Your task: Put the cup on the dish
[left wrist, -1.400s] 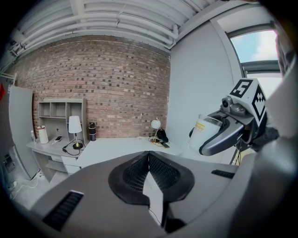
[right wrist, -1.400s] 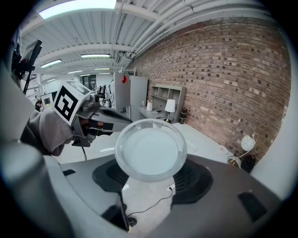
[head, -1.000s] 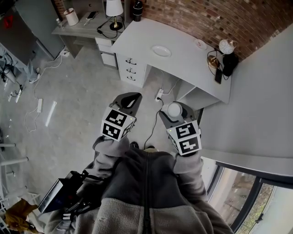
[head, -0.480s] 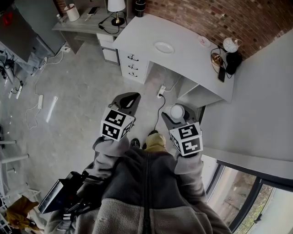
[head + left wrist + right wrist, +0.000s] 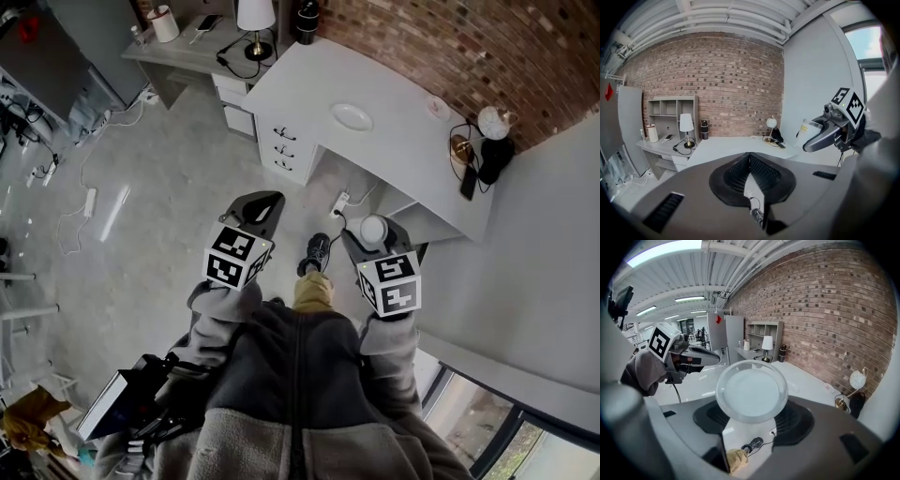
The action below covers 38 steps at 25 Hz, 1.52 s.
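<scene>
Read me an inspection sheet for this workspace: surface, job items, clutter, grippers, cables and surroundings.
Surface: white desk, mostly bare.
Job's things: dish lies empty on the desk; cup is carried short of the desk, not yet over it.
Clutter: globe lamp at the desk's far corner; table lamp on the grey side desk.
Grippers: left gripper shut, nothing between its jaws; right gripper shut on the cup.
Cables: power strip with its lead on the floor; a cable runs from a socket block below the desk.
Surroundings: brick wall, concrete floor.
</scene>
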{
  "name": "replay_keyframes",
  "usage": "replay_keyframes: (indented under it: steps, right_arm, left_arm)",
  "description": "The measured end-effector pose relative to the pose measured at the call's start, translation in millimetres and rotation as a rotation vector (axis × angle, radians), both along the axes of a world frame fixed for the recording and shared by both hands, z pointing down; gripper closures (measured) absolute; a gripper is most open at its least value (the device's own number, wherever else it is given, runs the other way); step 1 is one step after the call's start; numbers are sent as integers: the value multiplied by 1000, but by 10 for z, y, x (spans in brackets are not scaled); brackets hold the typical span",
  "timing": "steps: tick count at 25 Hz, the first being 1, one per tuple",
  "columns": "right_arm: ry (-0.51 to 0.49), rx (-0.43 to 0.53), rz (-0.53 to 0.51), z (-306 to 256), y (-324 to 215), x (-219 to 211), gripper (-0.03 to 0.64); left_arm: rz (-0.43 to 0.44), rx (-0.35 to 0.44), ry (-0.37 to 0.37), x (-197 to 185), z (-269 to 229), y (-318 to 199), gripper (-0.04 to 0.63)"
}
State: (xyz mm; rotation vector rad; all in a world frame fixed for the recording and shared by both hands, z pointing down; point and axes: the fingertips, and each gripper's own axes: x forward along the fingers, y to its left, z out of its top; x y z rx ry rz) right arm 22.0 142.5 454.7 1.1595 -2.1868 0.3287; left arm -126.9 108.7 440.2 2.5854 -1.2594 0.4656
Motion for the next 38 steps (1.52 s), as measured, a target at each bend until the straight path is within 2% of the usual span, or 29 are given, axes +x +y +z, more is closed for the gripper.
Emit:
replay_keyframes:
  steps: [3, 8, 16, 26, 38]
  right_arm:
    - [-11, 7, -23, 34, -522, 51, 360]
    - [-14, 1, -42, 30, -1050, 133, 360]
    - [-26, -15, -30, 94, -1849, 545, 360]
    - [-42, -37, -91, 135, -2854, 882, 360]
    - [-66, -78, -86, 587, -3456, 901, 360]
  left_arm:
    - [-30, 5, -14, 17, 0, -452, 589]
    - [-38, -3, -26, 160, 7, -963, 589]
    - [9, -31, -42, 736, 55, -1829, 589]
    - [45, -52, -74, 1385, 57, -2842, 589]
    - [-16, -137, -104, 1311, 546, -3311, 589]
